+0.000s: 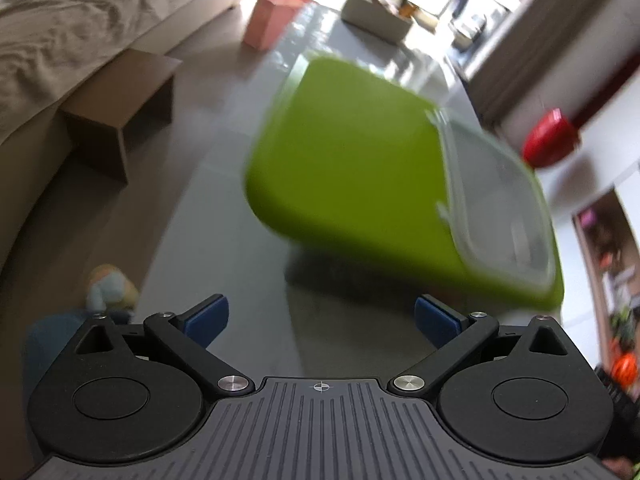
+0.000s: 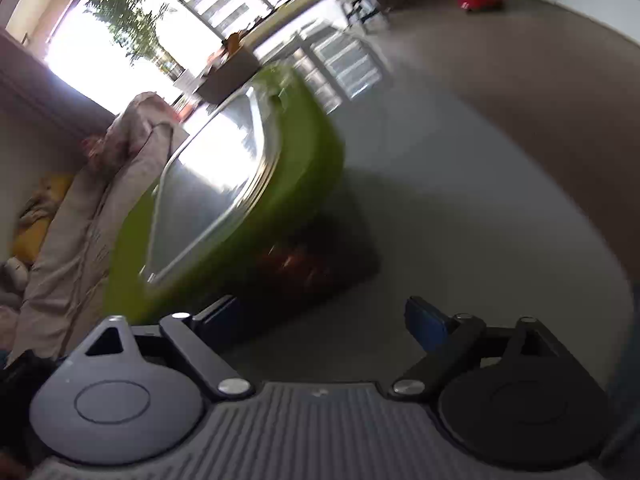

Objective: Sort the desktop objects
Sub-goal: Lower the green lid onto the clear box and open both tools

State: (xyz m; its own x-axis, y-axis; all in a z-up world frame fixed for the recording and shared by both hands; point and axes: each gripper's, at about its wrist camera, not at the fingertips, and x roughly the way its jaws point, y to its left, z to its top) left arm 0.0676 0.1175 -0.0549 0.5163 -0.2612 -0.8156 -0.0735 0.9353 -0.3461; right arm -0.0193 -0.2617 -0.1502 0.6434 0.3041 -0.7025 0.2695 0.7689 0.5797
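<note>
A lime-green box with a clear lid (image 1: pixel 360 176) stands on the grey table, blurred by motion. My left gripper (image 1: pixel 320 318) is open and empty, a little short of the box's near side. In the right wrist view the same green box (image 2: pixel 240 208) lies ahead and to the left, its clear lid (image 2: pixel 212 184) facing the camera. My right gripper (image 2: pixel 320 320) is open and empty, its left finger close to the box's near corner. A dark object under the box's edge in the right view is too blurred to name.
An open cardboard box (image 1: pixel 120 116), a pink box (image 1: pixel 272 20) and a white box (image 1: pixel 376 20) stand on the table to the far left and back. A red object (image 1: pixel 552 140) sits right. A sofa (image 2: pixel 100 208) lies left.
</note>
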